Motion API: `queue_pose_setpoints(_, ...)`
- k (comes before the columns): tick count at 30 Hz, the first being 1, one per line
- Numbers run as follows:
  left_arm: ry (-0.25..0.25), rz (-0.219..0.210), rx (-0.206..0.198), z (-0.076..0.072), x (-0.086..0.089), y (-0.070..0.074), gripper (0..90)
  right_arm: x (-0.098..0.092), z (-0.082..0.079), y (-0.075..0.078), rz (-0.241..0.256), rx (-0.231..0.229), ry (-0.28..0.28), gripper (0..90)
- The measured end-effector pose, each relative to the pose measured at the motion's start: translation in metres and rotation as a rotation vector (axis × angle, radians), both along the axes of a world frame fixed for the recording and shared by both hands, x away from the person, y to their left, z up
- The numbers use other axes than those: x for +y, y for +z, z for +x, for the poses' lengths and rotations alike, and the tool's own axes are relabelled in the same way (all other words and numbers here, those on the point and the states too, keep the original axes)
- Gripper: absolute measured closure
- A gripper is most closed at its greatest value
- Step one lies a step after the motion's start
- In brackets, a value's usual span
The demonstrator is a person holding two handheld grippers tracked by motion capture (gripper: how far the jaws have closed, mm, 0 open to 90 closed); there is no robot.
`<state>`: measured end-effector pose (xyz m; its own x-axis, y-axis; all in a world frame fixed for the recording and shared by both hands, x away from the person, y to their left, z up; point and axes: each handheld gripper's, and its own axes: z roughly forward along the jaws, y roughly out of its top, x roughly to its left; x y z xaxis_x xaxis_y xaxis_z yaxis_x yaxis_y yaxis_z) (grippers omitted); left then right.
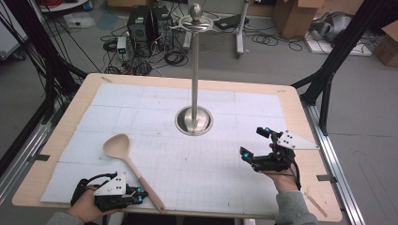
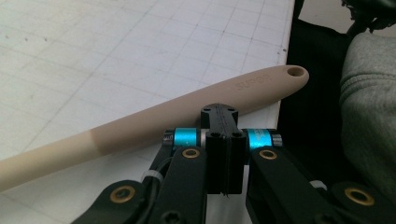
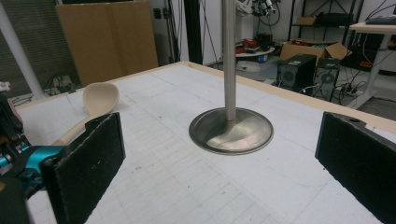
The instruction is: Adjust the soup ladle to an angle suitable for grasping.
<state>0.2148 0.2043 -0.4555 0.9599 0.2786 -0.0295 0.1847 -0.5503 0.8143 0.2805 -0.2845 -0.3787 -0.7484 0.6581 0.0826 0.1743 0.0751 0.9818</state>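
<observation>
Black jaws on your left gripper stand pressed together with nothing between them, their tips just beside the handle of the wooden spoon. In the left gripper view the spoon's handle crosses in front of the closed tips, running from the lower left up to its rounded end with a small hole at the upper right; whether the tips touch the handle I cannot tell. From above, that gripper sits at the near left edge of the table, held in your left hand, pointing rightward toward the lower part of the handle.

Your right gripper has its jaws spread wide apart, holding nothing. In the right gripper view the two dark pads frame the scene at either side, with the round base of the metal stand between them farther off. Your right hand holds it at the near right of the table, well apart from the spoon.

The spoon lies flat on the white gridded mat, bowl away from you at the left centre, handle slanting toward the near edge. The stand's polished pole rises upright from its base near the mat's middle, topped by a ring and a knob.
</observation>
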Motion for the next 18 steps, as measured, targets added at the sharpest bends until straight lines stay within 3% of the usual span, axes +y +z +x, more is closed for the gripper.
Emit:
queue_pose_setpoints(5,0.003,-0.007,0.0,0.0007,-0.0012,0.0002,89.7,-0.0003,0.0002,-0.0004,-0.001,-0.002,-0.003,0.1)
queue_pose_setpoints(8,0.001,-0.006,-0.037,-0.0012,-0.0023,-0.0006,89.8,-0.0008,-0.0001,-0.001,-0.001,0.005,-0.006,0.1)
queue_pose_setpoints(18,0.014,-0.007,-0.028,-0.0001,-0.0033,-0.0021,89.9,0.002,0.0,-0.0017,-0.009,0.003,0.002,0.1)
